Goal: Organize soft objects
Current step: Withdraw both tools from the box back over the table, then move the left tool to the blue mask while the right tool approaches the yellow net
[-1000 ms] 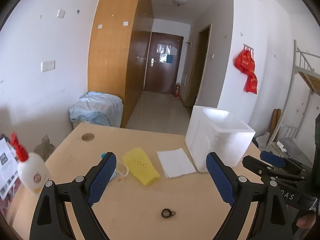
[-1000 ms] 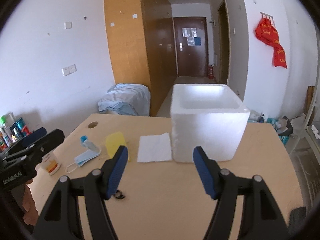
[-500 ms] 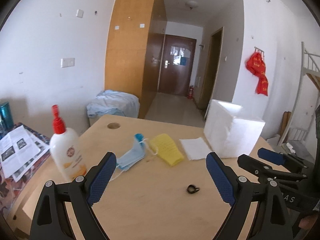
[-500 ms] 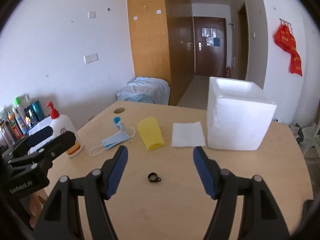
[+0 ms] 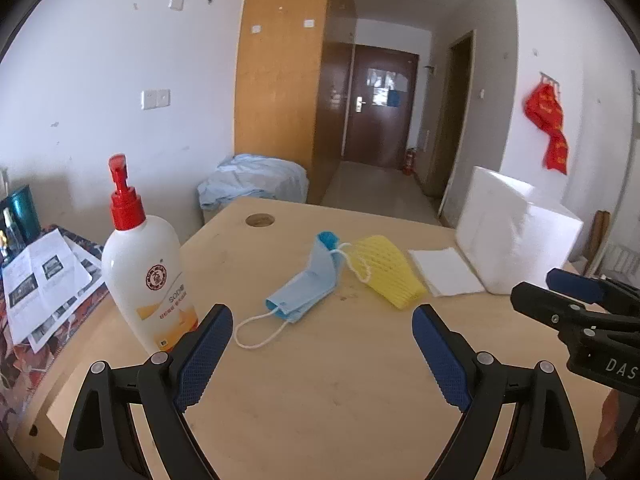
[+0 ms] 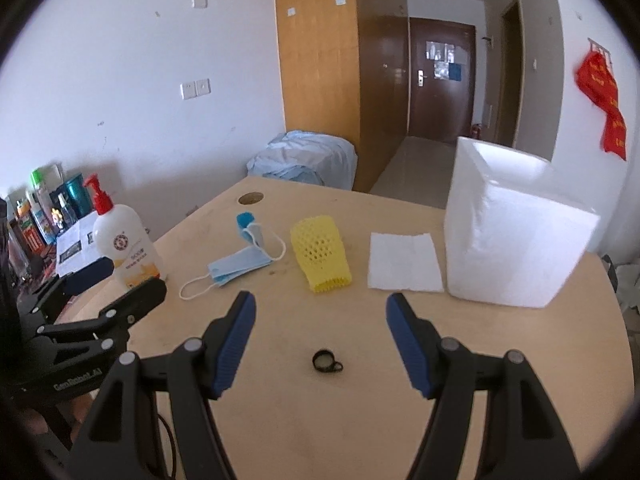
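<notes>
Since a second ago both views have swung left and pulled back: the white pump bottle (image 5: pixel 146 264) now looms beside the left gripper (image 5: pixel 322 344), and the foam box (image 6: pixel 512 232) has slid rightward. Both the left gripper and the right gripper (image 6: pixel 320 332) hang released and empty above the wooden table (image 6: pixel 500 360). From left to right lie a crumpled blue face mask (image 5: pixel 302 290) with looped elastic, a yellow foam net sleeve (image 6: pixel 322 254) touching its cord, and a flat white tissue (image 6: pixel 404 262) against the box. A small black ring (image 6: pixel 326 361) sits between the right gripper's blue ribbed pads (image 6: pixel 236 346).
</notes>
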Tool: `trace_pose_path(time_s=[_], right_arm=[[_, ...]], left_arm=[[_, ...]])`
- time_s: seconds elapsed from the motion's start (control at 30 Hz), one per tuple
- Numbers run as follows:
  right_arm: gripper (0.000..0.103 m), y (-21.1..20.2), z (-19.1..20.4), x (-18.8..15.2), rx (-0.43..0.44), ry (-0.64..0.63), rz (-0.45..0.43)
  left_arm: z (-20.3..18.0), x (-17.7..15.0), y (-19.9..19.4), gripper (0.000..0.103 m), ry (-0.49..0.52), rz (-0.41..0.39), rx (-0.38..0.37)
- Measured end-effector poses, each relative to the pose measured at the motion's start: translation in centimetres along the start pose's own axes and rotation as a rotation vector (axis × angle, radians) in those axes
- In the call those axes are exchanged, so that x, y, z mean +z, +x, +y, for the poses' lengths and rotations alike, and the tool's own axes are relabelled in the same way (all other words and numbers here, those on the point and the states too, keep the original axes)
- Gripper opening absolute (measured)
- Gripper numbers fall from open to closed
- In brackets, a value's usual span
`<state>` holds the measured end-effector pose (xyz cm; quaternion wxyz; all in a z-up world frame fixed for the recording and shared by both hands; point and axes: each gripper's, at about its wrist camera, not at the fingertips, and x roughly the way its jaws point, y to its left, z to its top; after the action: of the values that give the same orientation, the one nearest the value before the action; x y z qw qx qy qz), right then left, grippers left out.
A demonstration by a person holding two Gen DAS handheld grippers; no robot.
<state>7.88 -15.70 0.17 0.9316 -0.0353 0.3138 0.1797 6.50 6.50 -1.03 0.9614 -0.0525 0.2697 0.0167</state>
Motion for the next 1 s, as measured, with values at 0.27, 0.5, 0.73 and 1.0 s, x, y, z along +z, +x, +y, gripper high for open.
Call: trace_pose_path(time_s=[0.27,0.5,0.73,1.0], right_arm=[[0.072,4.2,0.1,1.8,-0.021,-0.035,0.029],[0.072,7.5,-0.3,3.1,-0.020,-0.032,0.050],[0.072,10.3,-0.8,3.6,-0.029,-0.040,0.082],[0.072,12.1,-1.5,3.3,-0.027,-0.033,0.124]], left_arm=[[0.4,1.0,3.9,0.091,-0.002,0.041,-0.001],[0.0,2.2,7.3,0.091,0.008,0.061,-0.003],[-0.3,2.4,10.5,0.091,0.017,0.121,-0.005],[-0.3,1.9,13.1,0.091,0.025,0.170,-0.010]])
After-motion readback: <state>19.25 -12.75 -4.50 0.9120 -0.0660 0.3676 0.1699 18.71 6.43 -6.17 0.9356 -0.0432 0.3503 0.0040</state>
